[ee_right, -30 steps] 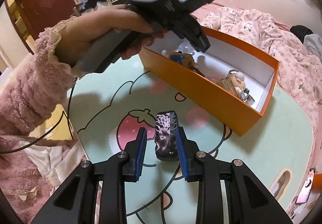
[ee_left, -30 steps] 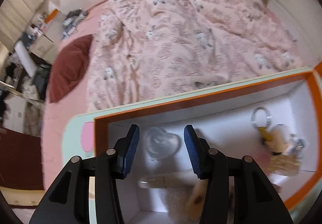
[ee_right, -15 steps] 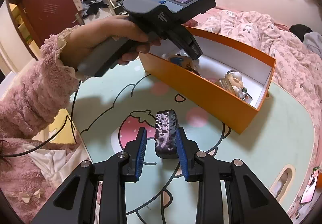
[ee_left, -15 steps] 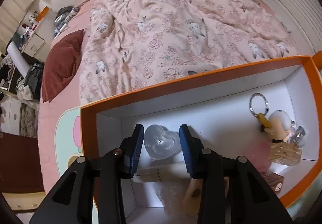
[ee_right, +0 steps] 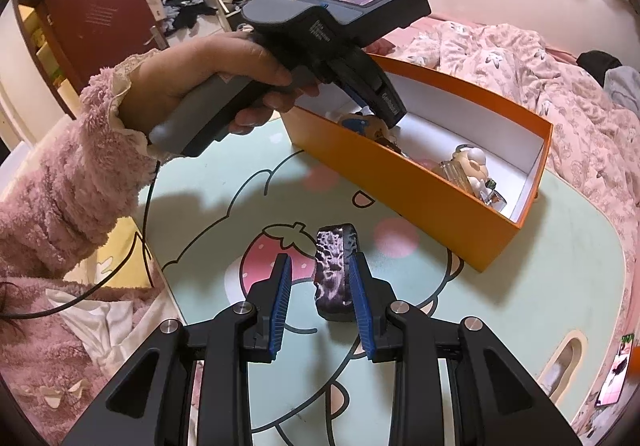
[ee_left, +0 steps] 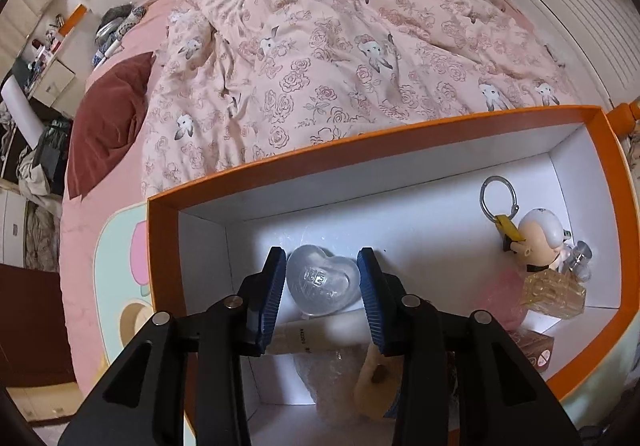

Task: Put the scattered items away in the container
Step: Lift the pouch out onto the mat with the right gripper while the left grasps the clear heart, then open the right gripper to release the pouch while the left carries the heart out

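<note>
An orange box [ee_left: 360, 143] with a white inside stands on the mint cartoon table [ee_right: 500, 306]. My left gripper [ee_left: 322, 278] points down into it. Its blue pads touch both sides of a clear heart [ee_left: 322, 282] on the box floor. Seen in the right wrist view, a hand in a pink fuzzy sleeve [ee_right: 60, 185] holds that gripper over the box [ee_right: 400, 185]. My right gripper [ee_right: 320, 298] sits low over the table. A dark marbled item [ee_right: 336, 274] stands between its fingers, against the right pad [ee_right: 360, 294], with a gap to the left pad.
The box also holds a key ring with a figurine [ee_left: 536, 238], a small glass bottle [ee_left: 554, 292], a pale tube [ee_left: 320, 334] and a plush piece [ee_left: 376, 378]. A bed with a pink floral duvet [ee_left: 340, 45] lies behind. A phone [ee_right: 616, 378] lies at the table's right edge.
The left jaws have narrowed from well apart to touching the heart. The left view has tipped further down into the box. The right gripper and the marbled item have stayed put.
</note>
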